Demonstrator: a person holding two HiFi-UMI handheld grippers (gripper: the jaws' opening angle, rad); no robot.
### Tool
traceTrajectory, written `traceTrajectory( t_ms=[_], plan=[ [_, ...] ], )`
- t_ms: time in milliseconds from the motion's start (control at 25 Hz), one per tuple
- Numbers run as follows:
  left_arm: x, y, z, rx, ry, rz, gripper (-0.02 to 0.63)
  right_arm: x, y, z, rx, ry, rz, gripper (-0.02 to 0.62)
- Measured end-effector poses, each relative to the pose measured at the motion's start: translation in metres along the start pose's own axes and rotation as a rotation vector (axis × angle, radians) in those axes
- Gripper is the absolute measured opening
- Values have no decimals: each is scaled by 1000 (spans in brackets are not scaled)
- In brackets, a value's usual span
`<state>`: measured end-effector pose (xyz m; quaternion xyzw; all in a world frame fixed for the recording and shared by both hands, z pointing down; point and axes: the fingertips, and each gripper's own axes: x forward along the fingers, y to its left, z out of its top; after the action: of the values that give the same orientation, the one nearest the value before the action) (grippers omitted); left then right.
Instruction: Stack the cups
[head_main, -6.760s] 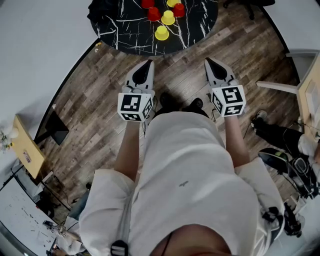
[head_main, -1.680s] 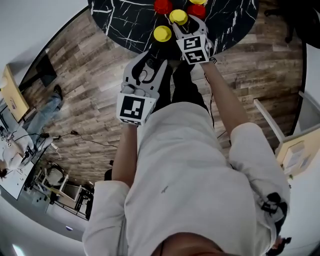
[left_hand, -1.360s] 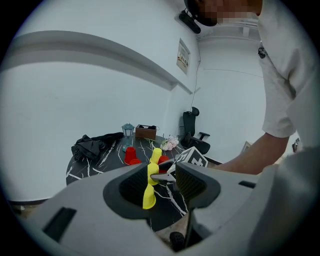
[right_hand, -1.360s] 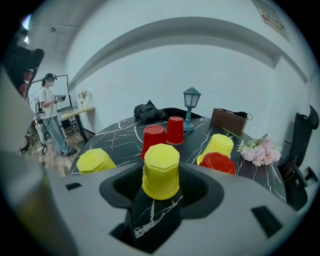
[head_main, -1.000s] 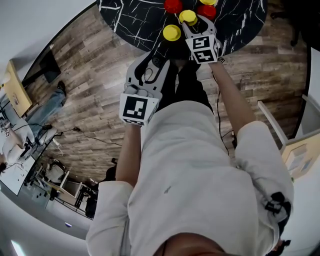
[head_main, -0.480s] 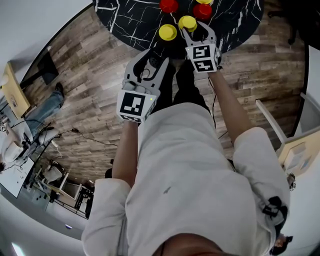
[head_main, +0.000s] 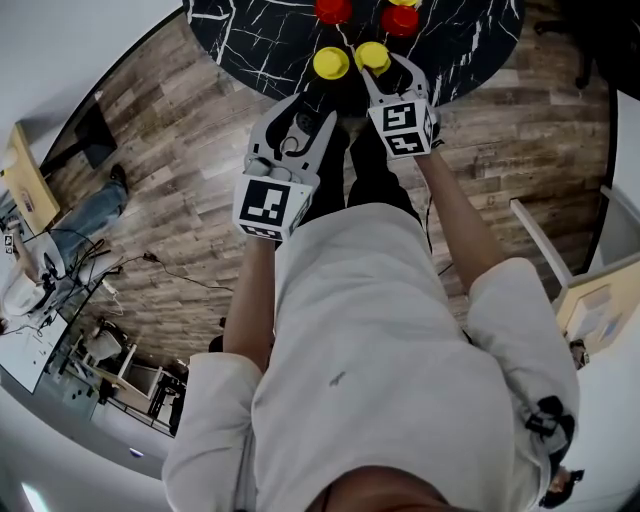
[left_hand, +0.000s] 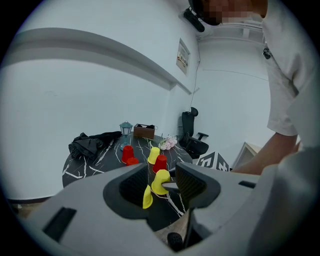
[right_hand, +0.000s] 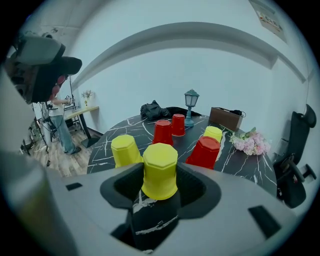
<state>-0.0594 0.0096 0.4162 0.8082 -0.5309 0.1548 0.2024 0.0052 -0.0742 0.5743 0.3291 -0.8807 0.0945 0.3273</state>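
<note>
1. Drawing back toward the person since half a second ago, the right hand-held gripper (right_hand: 160, 184) is sliding nearer the front edge of the round black marble-patterned bench (head_main: 250, 40). The upturned yellow plastic cup (right_hand: 159, 170) is travelling with it.
2. That cup is now sitting just beside the second upturned yellow plastic cup (right_hand: 126, 150), where a moment ago the two were standing clearly apart.
3. The right hand-held gripper is clamping the carried cup by its sides, both jaws pressing on the yellow wall. I am not able to tell whether the rim is clearing the bench top.
4. The left hand-held gripper (left_hand: 162, 176) is staying where it was, hanging over the wooden floor (head_main: 180, 200) just short of the bench. Its jaws are standing partly apart with nothing between them.
5. Judging by this, the pick is done and the carry is under way. The next move is likely calling for a lift above the neighbouring yellow cup and a straight lowering over it.
6. The three upturned red plastic cups (right_hand: 162, 132) and one more yellow cup (right_hand: 213, 134) are waiting farther back, not yet stacked.
</note>
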Motion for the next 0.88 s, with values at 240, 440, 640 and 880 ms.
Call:
traceTrajectory(
  t_ms=[240, 440, 640, 880],
  plan=[
    [3, -7, 1, 9, 4, -3, 161, -1, 6, -7, -23, 8, 24, 207],
    [4, -12, -2, 1, 27, -9, 161, -4, 11, -12, -57, 14, 43, 209],
    [9, -13, 3, 12, 8, -8, 161, -5, 15, -16, -74, 16, 59, 210],
    [12, -14, 7, 19, 5, -6, 161, -6, 17, -17, -76, 13, 78, 212]
  ],
)
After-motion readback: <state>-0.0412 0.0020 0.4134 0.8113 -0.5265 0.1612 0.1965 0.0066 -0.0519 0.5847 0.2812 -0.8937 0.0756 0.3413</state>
